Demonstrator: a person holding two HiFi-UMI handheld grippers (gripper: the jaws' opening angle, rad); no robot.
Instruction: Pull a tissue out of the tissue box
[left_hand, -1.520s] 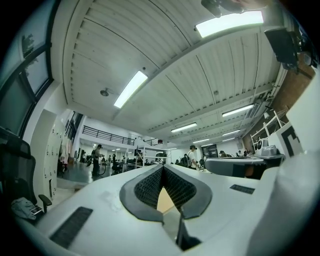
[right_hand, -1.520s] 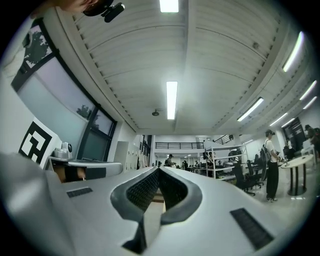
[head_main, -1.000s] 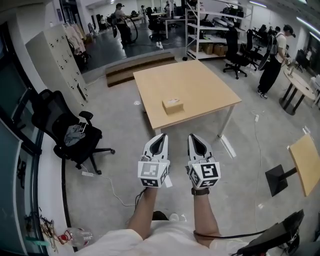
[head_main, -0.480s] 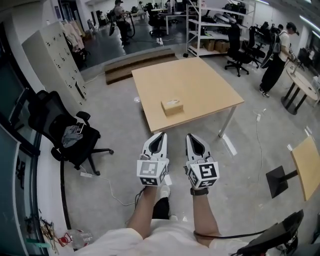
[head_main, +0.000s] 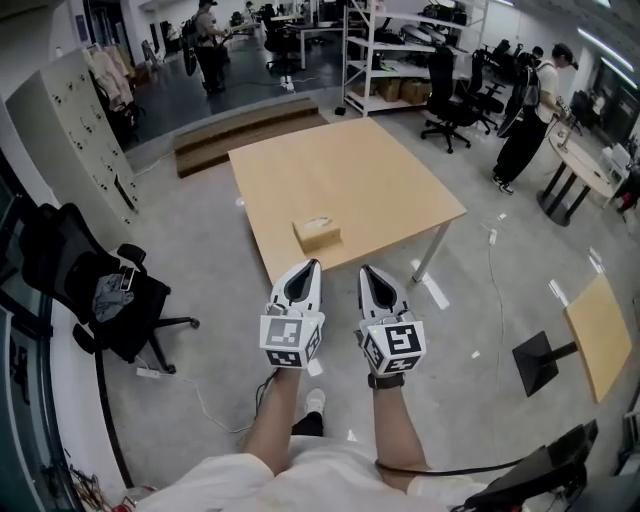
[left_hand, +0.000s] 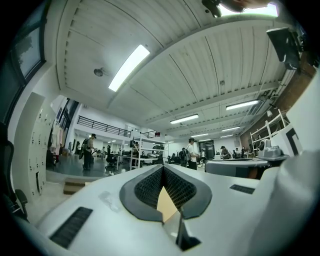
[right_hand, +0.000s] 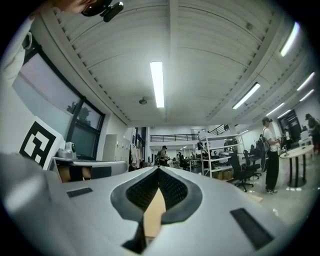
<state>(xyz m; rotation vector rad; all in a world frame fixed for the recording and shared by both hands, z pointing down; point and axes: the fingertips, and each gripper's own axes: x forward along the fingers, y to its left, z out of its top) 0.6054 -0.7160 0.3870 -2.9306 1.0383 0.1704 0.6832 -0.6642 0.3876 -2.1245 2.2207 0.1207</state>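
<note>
Left claw (head_main: 309, 266) and right claw (head_main: 367, 270) both squeezed together, empty, with the box (head_main: 317, 233) ahead, closer to my left one.

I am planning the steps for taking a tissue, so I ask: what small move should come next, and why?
Probably bring both tools forward to the table, nearer to the tissue box. The box lies by the table's near edge, ahead of the left tool and the right tool and apart from both. Both tools are shut and empty, so nothing can be gripped yet.
</note>
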